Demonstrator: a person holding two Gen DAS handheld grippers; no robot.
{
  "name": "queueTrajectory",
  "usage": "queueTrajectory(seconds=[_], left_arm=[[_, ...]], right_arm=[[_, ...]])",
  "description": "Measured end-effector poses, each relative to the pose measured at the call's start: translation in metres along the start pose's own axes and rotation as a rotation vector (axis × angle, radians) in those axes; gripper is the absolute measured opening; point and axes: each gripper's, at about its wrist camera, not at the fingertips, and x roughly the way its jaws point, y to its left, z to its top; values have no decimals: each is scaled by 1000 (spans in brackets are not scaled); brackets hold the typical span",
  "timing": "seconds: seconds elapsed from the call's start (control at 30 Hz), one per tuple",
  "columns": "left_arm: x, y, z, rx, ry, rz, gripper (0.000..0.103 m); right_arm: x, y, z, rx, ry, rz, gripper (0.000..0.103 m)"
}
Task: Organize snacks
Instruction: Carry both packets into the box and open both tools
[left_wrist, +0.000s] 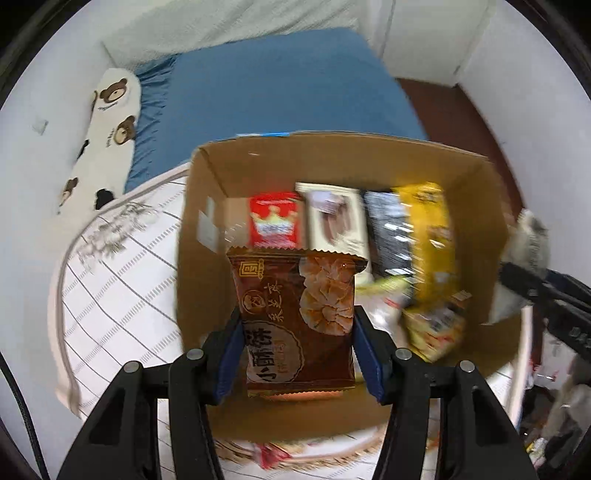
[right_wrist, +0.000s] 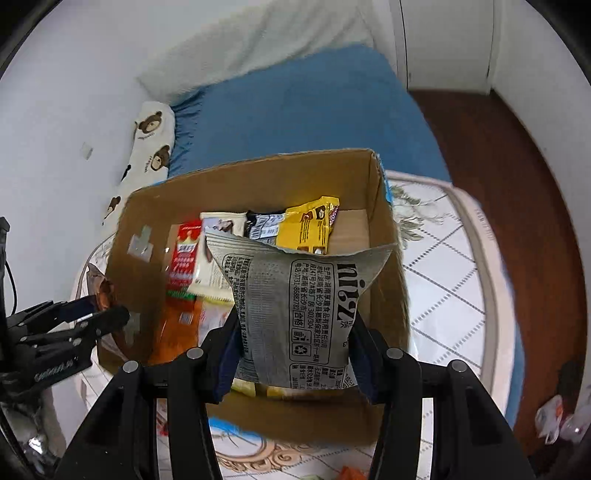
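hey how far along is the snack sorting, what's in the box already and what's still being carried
Done: several packs already stand in the cardboard box, among them a red pack, a white pack and a yellow pack. In hand: the left gripper clamps a brown biscuit pack and the right gripper a grey pack, both above the box. Left: setting those two down; whether more snacks wait elsewhere can't be told.

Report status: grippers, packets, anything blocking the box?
Left gripper shut on brown packet. Right gripper shut on grey packet. Both above box. Nothing blocking.
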Motion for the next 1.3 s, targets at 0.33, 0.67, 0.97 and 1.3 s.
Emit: queueTrajectory(seconds=[0.33, 0.67, 0.97, 1.3], left_arm=[[75, 27, 38, -72, 167, 34, 55], [80, 32, 31, -118, 144, -36, 72], [49, 17, 0, -115, 29, -21, 75], [-13, -1, -50, -88, -168, -8, 75]], right_arm=[[58, -22, 41, 58, 113, -40, 87], [53, -19, 37, 32, 102, -94, 90], [41, -7, 7, -12, 71, -155, 90], [-11, 14, -33, -52, -70, -184, 91]])
